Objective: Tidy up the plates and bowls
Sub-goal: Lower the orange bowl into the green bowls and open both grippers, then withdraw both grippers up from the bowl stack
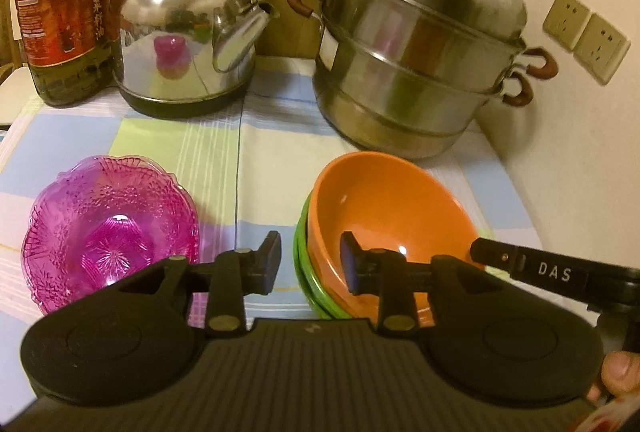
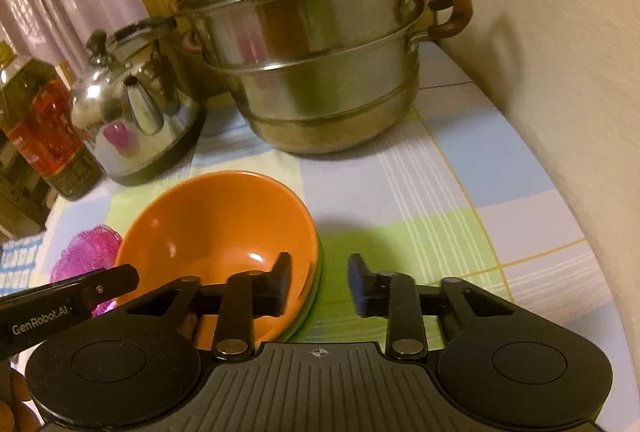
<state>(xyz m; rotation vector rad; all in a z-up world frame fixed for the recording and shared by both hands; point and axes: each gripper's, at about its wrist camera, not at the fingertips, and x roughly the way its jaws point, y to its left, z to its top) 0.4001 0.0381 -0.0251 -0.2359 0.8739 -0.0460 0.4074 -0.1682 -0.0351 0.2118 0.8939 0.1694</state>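
An orange bowl (image 1: pixel 384 208) (image 2: pixel 216 228) sits nested in a green bowl (image 1: pixel 304 272) on the checked tablecloth. To its left stands a pink cut-glass bowl (image 1: pixel 108 228) (image 2: pixel 86 256), apart from the stack. My left gripper (image 1: pixel 310 264) is open and straddles the stack's left rim, one finger inside the orange bowl and one outside; the pads do not press on it. My right gripper (image 2: pixel 320 284) is open and straddles the right rim the same way, its left finger inside the bowl.
Behind the bowls stand a tiered steel steamer pot (image 1: pixel 420 48) (image 2: pixel 312 52), a steel kettle (image 1: pixel 184 28) (image 2: pixel 132 112) and an oil bottle (image 1: pixel 60 12) (image 2: pixel 40 128). A wall with sockets (image 1: pixel 584 36) bounds the table on the right. A person's thumb (image 1: pixel 620 376) shows at the lower right.
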